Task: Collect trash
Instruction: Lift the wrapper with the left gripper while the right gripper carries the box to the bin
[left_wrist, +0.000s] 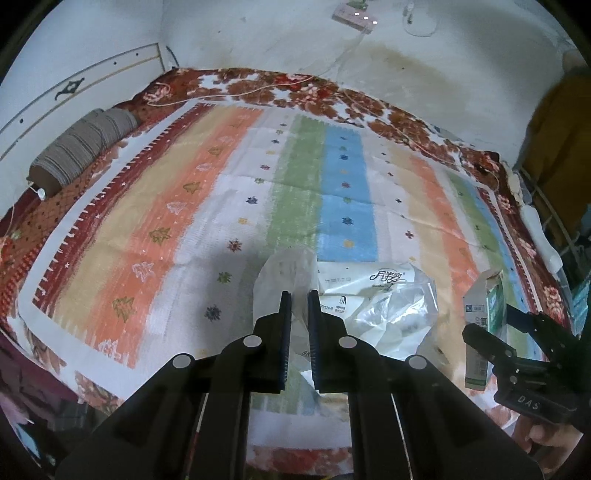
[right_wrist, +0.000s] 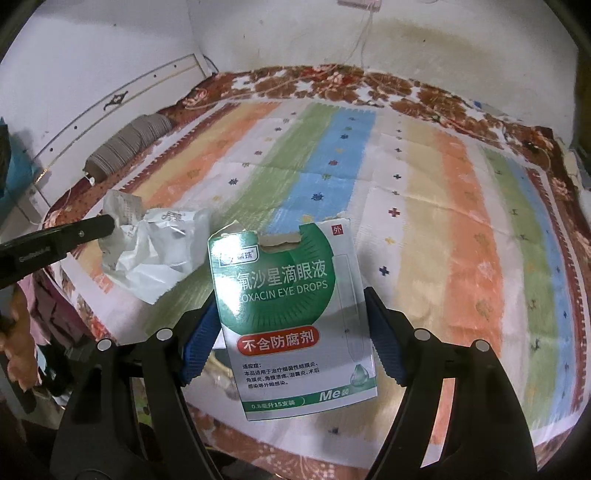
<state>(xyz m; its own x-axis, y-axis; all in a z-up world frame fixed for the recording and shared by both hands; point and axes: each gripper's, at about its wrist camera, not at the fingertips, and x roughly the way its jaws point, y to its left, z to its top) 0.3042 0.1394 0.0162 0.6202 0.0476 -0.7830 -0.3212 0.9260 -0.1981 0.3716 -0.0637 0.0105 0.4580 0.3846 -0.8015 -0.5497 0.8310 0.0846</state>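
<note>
My left gripper is shut on a crumpled white plastic bag with a white tissue wrapper in it, low over the striped bedspread. The same bundle shows in the right wrist view, with my left gripper's fingers at its left. My right gripper is shut on a green and white eye drops box, held upright with its torn top flap open. In the left wrist view that box stands at the right in my right gripper.
A grey striped bolster lies at the bed's far left by the headboard. A thin cord runs across the floral blanket at the far edge. A stained white wall stands behind. Cluttered wire shelving is at the right.
</note>
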